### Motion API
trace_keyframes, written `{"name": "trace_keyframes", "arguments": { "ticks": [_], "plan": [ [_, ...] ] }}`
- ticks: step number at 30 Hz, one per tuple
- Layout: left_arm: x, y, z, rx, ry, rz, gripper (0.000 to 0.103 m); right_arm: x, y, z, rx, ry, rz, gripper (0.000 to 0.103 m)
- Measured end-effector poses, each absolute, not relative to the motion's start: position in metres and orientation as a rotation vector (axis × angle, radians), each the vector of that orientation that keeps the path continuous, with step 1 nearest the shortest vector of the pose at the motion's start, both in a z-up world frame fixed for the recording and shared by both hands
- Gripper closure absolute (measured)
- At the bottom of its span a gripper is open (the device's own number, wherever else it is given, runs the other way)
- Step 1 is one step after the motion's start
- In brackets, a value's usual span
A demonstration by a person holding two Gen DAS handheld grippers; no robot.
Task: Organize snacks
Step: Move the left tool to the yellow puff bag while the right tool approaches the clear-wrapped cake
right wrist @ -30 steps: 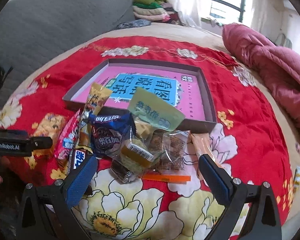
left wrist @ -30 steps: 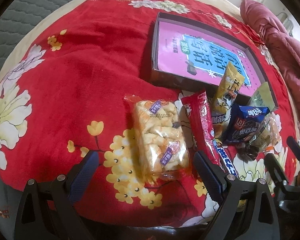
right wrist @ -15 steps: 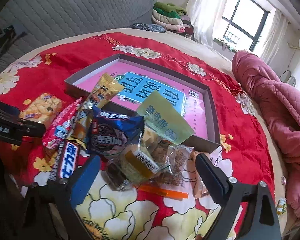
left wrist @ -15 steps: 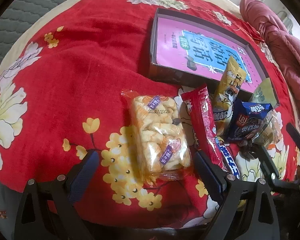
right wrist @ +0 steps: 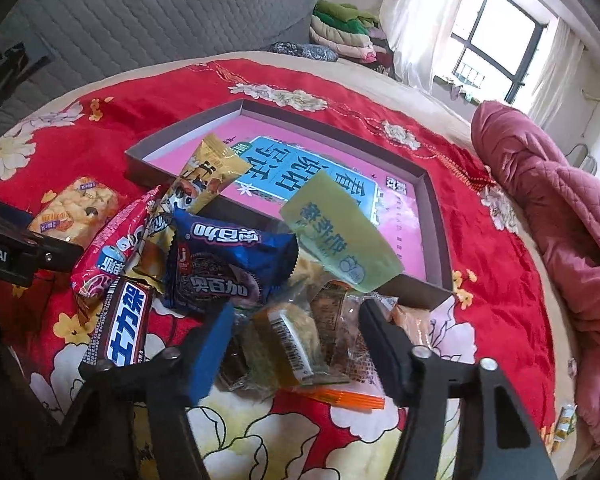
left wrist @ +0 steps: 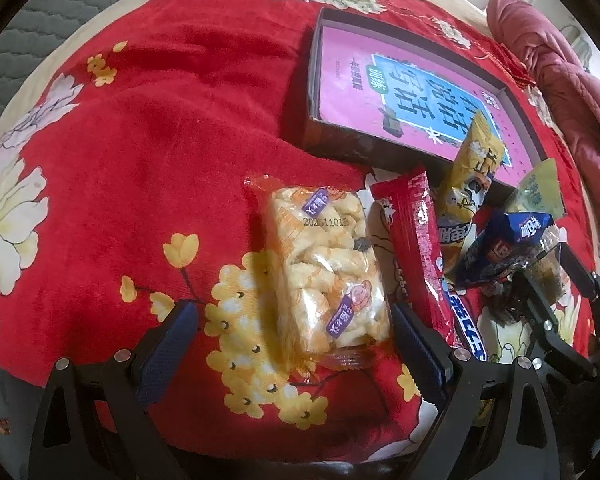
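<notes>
We see a big red blanket (right wrist: 480, 216) with a flat box (right wrist: 432, 200) on it, and the snacks (right wrist: 236, 256) lie piled just in front of the box. Our left gripper (left wrist: 292, 334) is wide open around the puffed rice pack (left wrist: 324, 268), and our right gripper (right wrist: 296, 338) is open around a clear wrapped cake (right wrist: 288, 340), holding nothing.

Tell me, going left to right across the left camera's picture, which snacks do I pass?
Clear pack of puffed rice cake → long red wrapper → yellow packet → dark blue cookie pack.

"20251101B" on puffed-snack packet (left wrist: 324, 268)
</notes>
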State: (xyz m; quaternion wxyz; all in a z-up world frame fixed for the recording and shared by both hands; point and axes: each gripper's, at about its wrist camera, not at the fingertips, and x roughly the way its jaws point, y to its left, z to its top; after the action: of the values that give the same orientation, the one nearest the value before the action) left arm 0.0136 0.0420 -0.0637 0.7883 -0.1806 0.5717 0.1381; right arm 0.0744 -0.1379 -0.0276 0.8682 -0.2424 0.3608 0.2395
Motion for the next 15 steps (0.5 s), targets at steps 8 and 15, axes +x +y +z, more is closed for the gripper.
{"name": "trace_keyframes", "arguments": {
  "ticks": [8, 15],
  "plan": [
    [0.022, 0.037, -0.067, -0.355, 1.238, 0.300, 0.007, 0.082, -0.151, -0.025, -0.396, 0.800, 0.538, 0.063],
    [0.026, 0.038, -0.066, -0.352, 1.229, 0.303, 0.018, 0.089, -0.164, -0.022, -0.276, 0.830, 0.555, 0.064]
  ]
}}
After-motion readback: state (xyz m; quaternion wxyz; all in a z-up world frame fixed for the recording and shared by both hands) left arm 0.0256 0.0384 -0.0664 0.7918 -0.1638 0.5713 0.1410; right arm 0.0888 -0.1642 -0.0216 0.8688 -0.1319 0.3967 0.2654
